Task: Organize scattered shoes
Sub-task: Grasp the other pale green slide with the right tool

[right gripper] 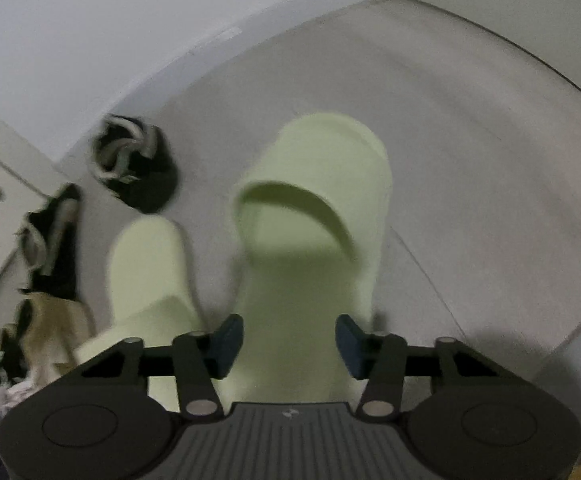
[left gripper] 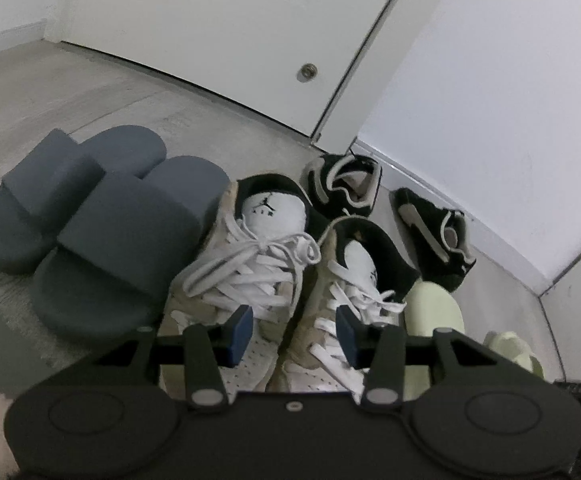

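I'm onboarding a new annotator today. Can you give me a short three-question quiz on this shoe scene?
1. True or false: the left gripper is open.
2. Which shoe lies between the right gripper's fingers? A) green slide B) blue slide C) black sneaker
3. Fill in: the white sneakers stand ___ the blue slides and the black sneakers.

Key: 1 true. 2 A; whether the pads touch it is unclear. 3 between.
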Tool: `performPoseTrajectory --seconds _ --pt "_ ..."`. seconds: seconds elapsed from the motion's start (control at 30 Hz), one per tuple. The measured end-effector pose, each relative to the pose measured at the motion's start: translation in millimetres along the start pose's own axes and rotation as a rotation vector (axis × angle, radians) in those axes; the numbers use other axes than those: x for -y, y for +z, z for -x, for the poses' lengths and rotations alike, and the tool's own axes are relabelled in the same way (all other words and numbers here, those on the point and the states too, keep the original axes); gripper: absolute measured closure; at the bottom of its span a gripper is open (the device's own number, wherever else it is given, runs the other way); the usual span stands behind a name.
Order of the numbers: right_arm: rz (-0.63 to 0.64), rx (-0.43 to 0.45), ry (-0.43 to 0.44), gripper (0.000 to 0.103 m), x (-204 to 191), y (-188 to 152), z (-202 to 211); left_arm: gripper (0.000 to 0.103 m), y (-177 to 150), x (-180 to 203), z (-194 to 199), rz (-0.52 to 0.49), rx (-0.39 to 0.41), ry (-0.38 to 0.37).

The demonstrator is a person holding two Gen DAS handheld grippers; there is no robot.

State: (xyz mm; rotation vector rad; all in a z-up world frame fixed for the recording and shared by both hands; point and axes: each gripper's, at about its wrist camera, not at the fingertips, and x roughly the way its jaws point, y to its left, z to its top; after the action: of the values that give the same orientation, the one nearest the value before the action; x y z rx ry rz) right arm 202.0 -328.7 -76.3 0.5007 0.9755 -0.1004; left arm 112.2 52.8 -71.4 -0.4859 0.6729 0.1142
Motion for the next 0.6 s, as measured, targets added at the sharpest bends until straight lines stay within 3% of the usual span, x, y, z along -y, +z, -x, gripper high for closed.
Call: performPoseTrajectory --seconds 0.1,0.2,0.3,0.4,0.5,0.6 --pt "0.039 -0.055 0.058 0.061 -10.4 -5.1 -7.5 0.056 -0.7 1.5 -1.1 -0.008 -0.003 0.005" --pt "0.068 -0.165 0.116 0.067 -22.3 -14.0 -22.3 0.056 -0.5 -1.6 -0.5 0.006 -0.002 0.007" --pt "0.107 -0.184 0.053 0.077 -29.5 -18.7 -25.3 0.056 -0.4 -2.9 -0.8 0.011 -0.002 0.009" --pt "0.060 -0.169 -0.019 0.090 -19.4 -16.9 -20.5 0.056 -1.0 -2.5 -1.2 0.008 -0.005 0.008" --pt "0.020 -0.128 -0.097 0.091 -8.2 -10.3 -16.2 0.056 -1.3 -2.6 -1.1 0.009 -0.005 0.008" --pt "0.027 -0.054 -0.243 0.085 -6.2 -4.8 -14.1 0.056 -1.4 -2.3 -1.0 0.009 -0.005 0.008"
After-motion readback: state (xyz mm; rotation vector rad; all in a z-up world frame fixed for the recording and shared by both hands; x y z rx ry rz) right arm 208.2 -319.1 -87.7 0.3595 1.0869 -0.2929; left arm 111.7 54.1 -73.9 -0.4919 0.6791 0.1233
